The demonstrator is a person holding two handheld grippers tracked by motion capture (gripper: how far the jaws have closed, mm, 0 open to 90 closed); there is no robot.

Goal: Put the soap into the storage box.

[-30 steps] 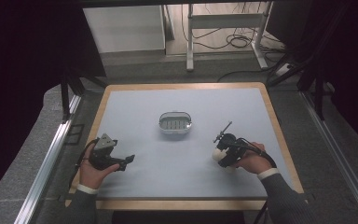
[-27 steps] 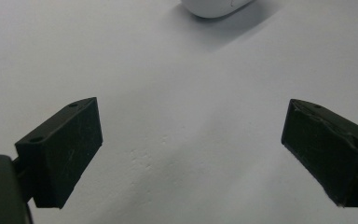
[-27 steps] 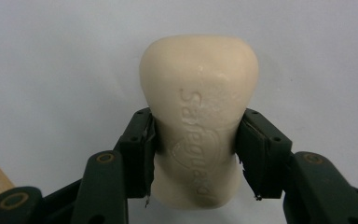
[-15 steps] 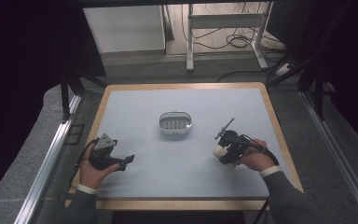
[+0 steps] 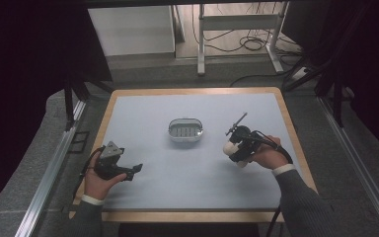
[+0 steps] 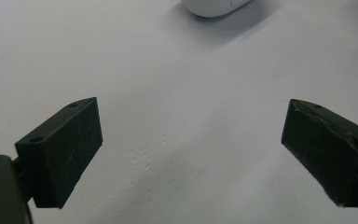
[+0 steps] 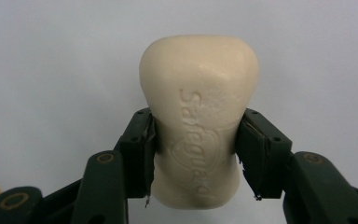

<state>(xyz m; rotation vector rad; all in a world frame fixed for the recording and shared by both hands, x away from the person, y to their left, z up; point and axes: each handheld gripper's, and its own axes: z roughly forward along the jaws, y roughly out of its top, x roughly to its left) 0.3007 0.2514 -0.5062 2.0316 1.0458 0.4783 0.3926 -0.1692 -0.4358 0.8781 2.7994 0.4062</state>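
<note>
1. Your right tongs [image 7: 193, 154] are clamped on a cream bar of soap [image 7: 198, 116], one black pad pressed against each of its narrow sides at the waist.
2. In the high view the soap [image 5: 231, 147] sits in your right tongs [image 5: 233, 148] above the worktop [image 5: 143, 108], to the right of the soap dish [image 5: 185, 129] and a little nearer to you, well apart from it.
3. The soap dish stands near the middle of the worktop, oval, with a ribbed floor.
4. Your left tongs [image 6: 191, 154] are wide open with nothing between the pads, just bare worktop below.
5. In the high view your left tongs [image 5: 137, 169] rest low, to the left of the soap dish and nearer to you, pointing right.
</note>
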